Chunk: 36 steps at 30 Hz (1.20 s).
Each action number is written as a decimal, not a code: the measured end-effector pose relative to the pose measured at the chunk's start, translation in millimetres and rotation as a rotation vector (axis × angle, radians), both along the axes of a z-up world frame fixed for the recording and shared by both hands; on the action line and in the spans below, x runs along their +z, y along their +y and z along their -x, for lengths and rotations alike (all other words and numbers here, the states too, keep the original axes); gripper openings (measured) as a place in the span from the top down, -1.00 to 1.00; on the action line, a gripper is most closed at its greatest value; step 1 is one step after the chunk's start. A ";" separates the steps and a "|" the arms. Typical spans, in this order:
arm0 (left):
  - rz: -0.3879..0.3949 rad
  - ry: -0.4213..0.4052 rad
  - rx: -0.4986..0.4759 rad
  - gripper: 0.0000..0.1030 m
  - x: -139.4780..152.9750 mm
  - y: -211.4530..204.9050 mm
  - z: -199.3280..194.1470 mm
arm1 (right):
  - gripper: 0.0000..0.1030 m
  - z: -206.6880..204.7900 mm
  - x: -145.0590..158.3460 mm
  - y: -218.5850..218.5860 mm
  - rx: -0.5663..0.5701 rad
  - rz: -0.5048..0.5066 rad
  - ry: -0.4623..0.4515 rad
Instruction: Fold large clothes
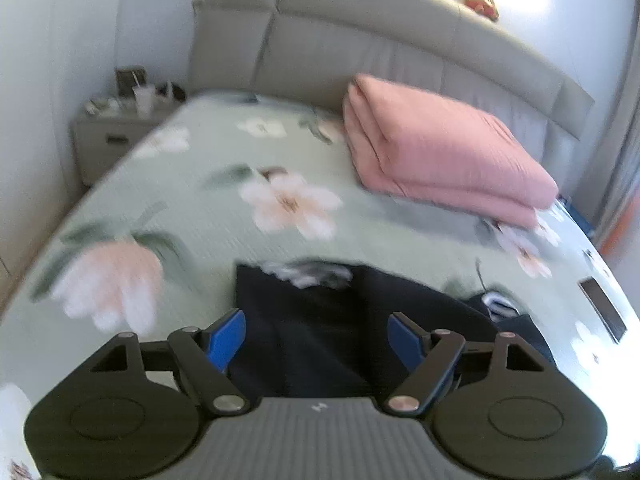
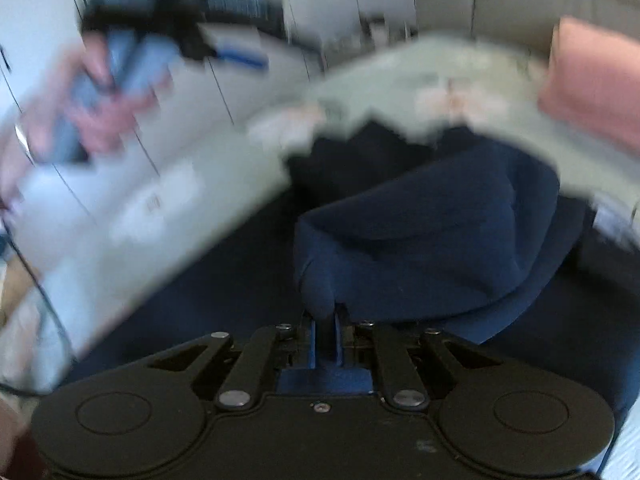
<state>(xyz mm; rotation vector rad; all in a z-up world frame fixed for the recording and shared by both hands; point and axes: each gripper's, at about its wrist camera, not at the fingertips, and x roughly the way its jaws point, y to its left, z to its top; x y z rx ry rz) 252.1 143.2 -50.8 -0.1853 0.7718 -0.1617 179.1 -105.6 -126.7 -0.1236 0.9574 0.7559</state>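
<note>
The dark navy cloth garment [image 1: 320,332] lies on the pale green floral bed [image 1: 224,216] at lower centre, running up the frame, its near end cut off. The left gripper [image 1: 316,338] has its fingers apart above it; the right gripper [image 2: 325,330] has its fingers clamped on a raised fold (that view is badly blurred).

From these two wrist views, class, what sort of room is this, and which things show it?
Most likely a bedroom: a bed with a floral green bedspread, a padded grey headboard behind it, and a cluttered nightstand beside it.
</note>
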 end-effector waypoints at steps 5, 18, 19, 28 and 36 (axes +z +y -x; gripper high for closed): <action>0.067 0.141 -0.050 -0.56 -44.5 -15.7 -8.6 | 0.24 -6.1 -1.7 -12.4 -0.011 -0.031 0.092; 0.149 0.307 -0.184 -0.51 -124.3 -72.4 -31.3 | -0.51 -86.3 -22.9 -123.1 -0.551 -0.288 0.160; 0.150 0.312 -0.191 -0.51 -129.8 -74.9 -31.7 | -0.51 -88.7 -33.6 -121.6 -0.568 -0.278 0.174; 0.093 0.223 -0.195 0.81 -142.8 -81.7 -22.7 | -0.25 -81.8 -90.4 -163.5 -0.780 -0.749 0.425; 0.107 0.144 -0.066 0.82 -105.5 -47.4 8.0 | 0.75 -73.7 -83.8 -163.8 -0.822 -0.701 0.361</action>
